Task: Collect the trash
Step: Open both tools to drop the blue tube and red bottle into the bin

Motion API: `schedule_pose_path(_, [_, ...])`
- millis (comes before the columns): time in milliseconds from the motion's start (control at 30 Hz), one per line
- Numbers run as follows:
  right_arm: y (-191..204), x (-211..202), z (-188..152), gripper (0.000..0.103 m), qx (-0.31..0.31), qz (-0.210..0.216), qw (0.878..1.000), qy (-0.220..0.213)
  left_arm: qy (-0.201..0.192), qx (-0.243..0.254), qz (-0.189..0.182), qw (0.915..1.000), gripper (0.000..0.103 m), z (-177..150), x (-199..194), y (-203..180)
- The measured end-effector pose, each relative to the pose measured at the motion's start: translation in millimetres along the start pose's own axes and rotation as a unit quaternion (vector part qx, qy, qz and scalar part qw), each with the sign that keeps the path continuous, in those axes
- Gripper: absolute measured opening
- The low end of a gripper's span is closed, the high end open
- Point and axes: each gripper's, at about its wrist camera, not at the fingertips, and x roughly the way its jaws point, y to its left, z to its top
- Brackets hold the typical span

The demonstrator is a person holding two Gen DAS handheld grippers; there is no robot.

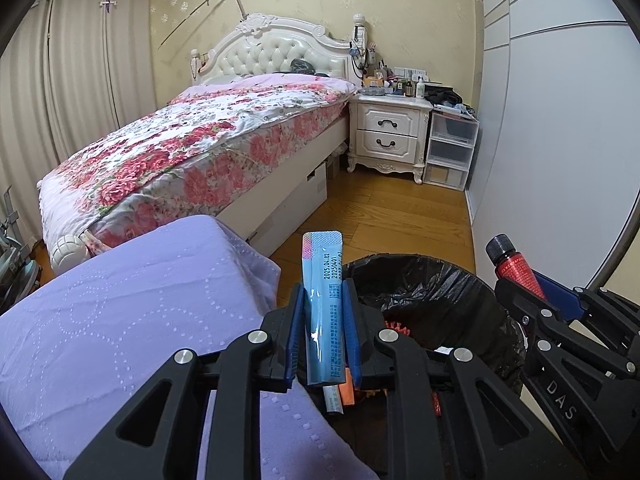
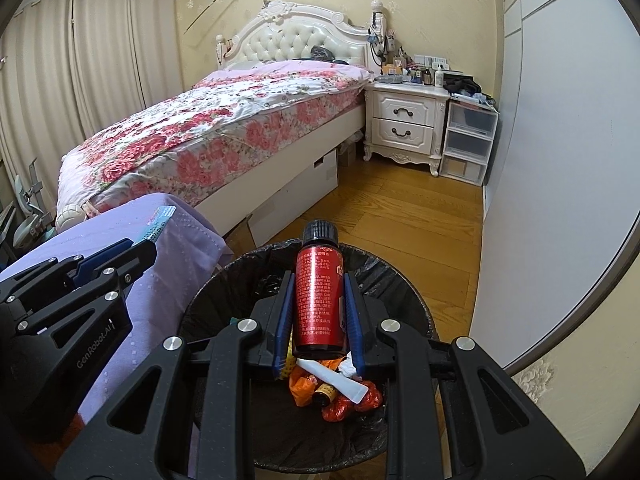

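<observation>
My left gripper (image 1: 323, 300) is shut on a light blue sachet packet (image 1: 322, 304) that stands upright between its blue pads, at the left rim of the black-lined trash bin (image 1: 432, 284). My right gripper (image 2: 318, 292) is shut on a red bottle with a black cap (image 2: 319, 296), held directly over the trash bin (image 2: 224, 280). Inside the bin lie orange wrappers (image 2: 304, 388), a white tube (image 2: 340, 380) and a small brown bottle (image 2: 322, 394). Each gripper shows in the other's view: the right gripper (image 1: 520, 280) at the right, the left gripper (image 2: 148, 244) at the left.
A purple quilted cover (image 1: 120, 312) lies just left of the bin. Beyond stand a bed with a floral quilt (image 1: 200, 148), a white nightstand (image 1: 388, 136) crowded with bottles, clear plastic drawers (image 1: 450, 152) and a white wardrobe (image 1: 552, 120) along the right. Wooden floor (image 1: 384, 216) runs between.
</observation>
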Motion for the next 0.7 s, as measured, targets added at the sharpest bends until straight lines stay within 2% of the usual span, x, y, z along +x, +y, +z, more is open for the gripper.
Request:
schedule_pose_path(67, [-0.6, 1.6, -0.3, 0.025, 0.001, -0.003, 1.000, -0.001, 0.001, 0.003, 0.002, 1.0000, 0.026, 0.5, 2.8, -1.9])
schedule_pose_path(167, [-3.6, 3.6, -0.1, 0.029, 0.003, -0.007, 1.000, -0.002, 0.001, 0.002, 0.007, 1.0000, 0.055, -0.9, 5.1, -3.6])
schedule_pose_path(233, [-4.1, 3.1, -0.1, 0.039, 0.004, -0.012, 1.000, -0.006, 0.000, -0.002, 0.006, 1.0000, 0.059, -2.1, 5.5, -2.9])
schedule_pose_path(300, [-4.7, 2.3, -0.2, 0.040, 0.004, -0.017, 1.000, -0.008, 0.005, -0.002, 0.007, 1.0000, 0.068, -2.5, 7.1, -3.1])
schedule_pose_path(500, [-6.8, -5.4, 1.2, 0.054, 0.007, -0.034, 0.999, -0.016, 0.001, -0.014, 0.012, 0.9998, 0.073, -2.8, 1.7, 1.7])
schedule_pose_path(700, [-5.0, -23.2, -1.7, 0.066, 0.010, -0.043, 0.999, -0.021, -0.008, -0.024, 0.034, 0.9991, 0.078, -8.5, -19.4, 12.7])
